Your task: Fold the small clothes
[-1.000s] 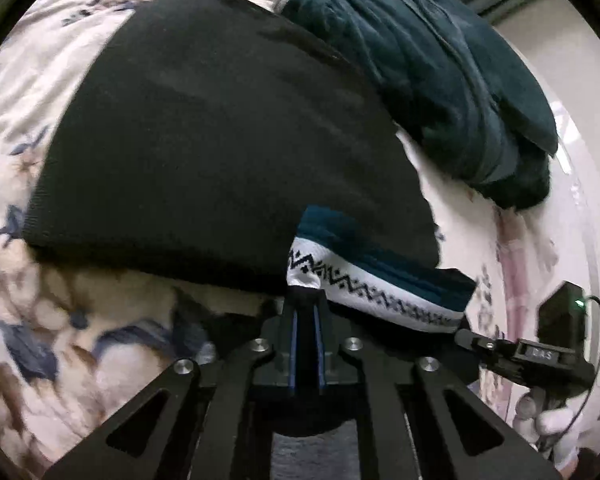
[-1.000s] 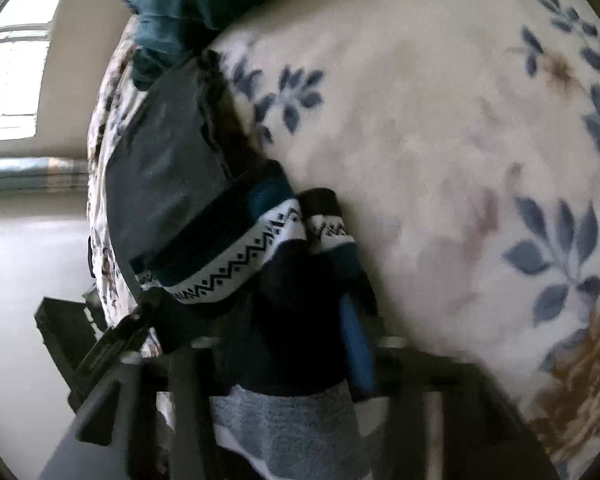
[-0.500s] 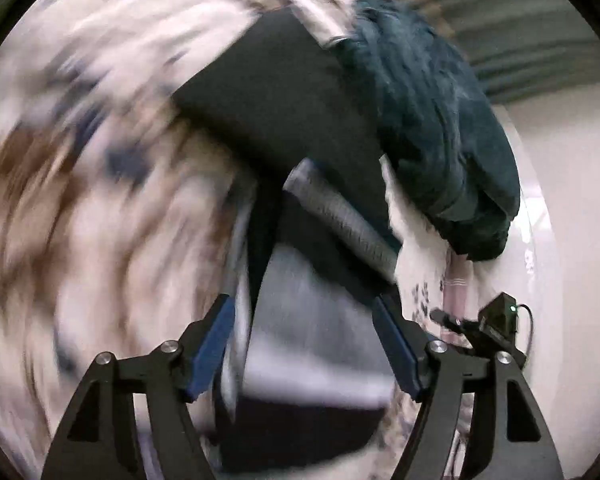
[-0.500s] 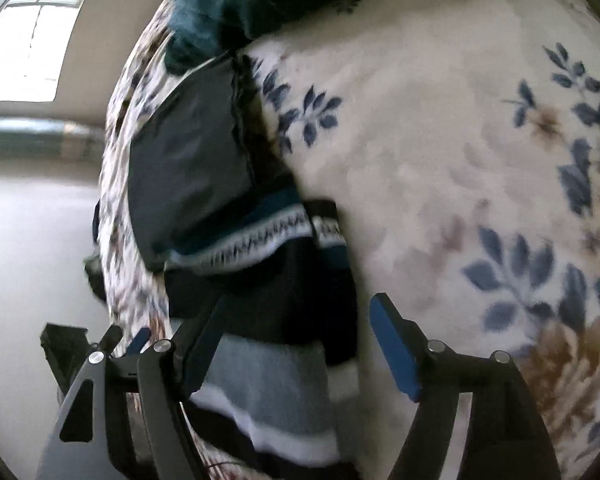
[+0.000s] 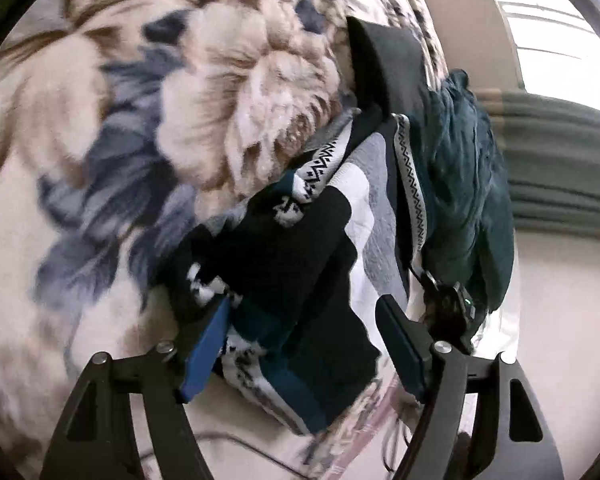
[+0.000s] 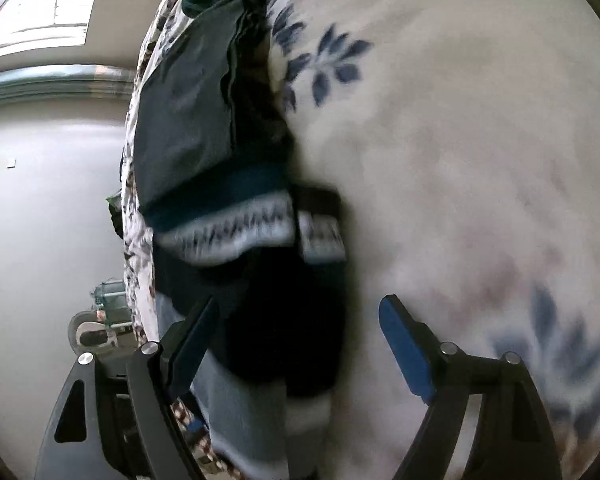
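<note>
socks (image 5: 296, 264), a dark patterned pair with white zigzag bands, lie folded on the floral blanket (image 5: 100, 160) near its edge, beside a flat dark garment (image 6: 188, 96) and a teal garment (image 5: 468, 184). my left gripper (image 5: 304, 332) is spread wide, released, with the socks between its fingers. my right gripper (image 6: 296, 340) is likewise spread apart, holding nothing, over the socks (image 6: 284, 320).
</note>
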`<state>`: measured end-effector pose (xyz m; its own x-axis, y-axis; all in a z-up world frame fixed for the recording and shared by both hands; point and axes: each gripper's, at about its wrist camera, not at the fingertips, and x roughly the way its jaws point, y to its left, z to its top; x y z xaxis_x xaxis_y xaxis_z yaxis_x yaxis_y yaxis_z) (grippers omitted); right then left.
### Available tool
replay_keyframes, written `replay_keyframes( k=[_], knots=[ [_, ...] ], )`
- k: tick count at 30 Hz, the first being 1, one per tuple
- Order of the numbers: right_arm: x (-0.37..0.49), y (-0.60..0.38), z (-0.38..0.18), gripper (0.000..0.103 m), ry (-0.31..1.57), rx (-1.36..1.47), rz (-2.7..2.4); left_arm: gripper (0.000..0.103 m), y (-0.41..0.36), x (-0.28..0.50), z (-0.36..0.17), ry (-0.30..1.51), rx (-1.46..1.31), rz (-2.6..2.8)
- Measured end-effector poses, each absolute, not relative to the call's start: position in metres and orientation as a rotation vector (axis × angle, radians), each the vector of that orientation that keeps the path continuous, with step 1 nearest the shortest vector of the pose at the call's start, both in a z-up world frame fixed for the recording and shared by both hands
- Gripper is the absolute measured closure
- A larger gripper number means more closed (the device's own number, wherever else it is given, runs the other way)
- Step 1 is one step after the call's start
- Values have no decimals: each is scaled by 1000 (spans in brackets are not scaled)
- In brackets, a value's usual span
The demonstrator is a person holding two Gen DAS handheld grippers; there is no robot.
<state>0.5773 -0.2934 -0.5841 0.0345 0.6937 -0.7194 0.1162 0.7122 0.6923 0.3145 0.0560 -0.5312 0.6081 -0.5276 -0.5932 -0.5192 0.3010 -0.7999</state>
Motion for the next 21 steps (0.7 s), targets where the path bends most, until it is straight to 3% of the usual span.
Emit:
replay_keyframes(
  k=[4, 8, 12, 14, 15, 16, 18, 21],
  knots=[
    [598, -273, -600, 19, 1540, 694, 557, 30, 52, 288, -508, 983, -1244, 34],
    [602, -265, -606, 18, 1565, 689, 607, 30, 35, 299, -554, 1066, -1307, 19],
    [601, -269, -610, 18, 1569, 721, 615, 30, 28, 325, -591, 1038, -1392, 65],
    [602, -269, -607, 18, 1564, 738, 615, 35, 29, 330, -586, 957, -1407, 140],
    [602, -268, -608, 20, 1557, 738, 618, 60, 29, 333, -580, 927, -1390, 146],
    [600, -270, -607, 34, 1547, 734, 621, 76, 29, 340, -569, 922, -1325, 137],
    [592, -267, -605, 78, 1545, 710, 634, 78, 32, 349, -547, 906, -1233, 102],
    [570, -273, -596, 83, 1486, 752, 576, 81, 54, 361, -521, 919, -1166, 32]
  ],
)
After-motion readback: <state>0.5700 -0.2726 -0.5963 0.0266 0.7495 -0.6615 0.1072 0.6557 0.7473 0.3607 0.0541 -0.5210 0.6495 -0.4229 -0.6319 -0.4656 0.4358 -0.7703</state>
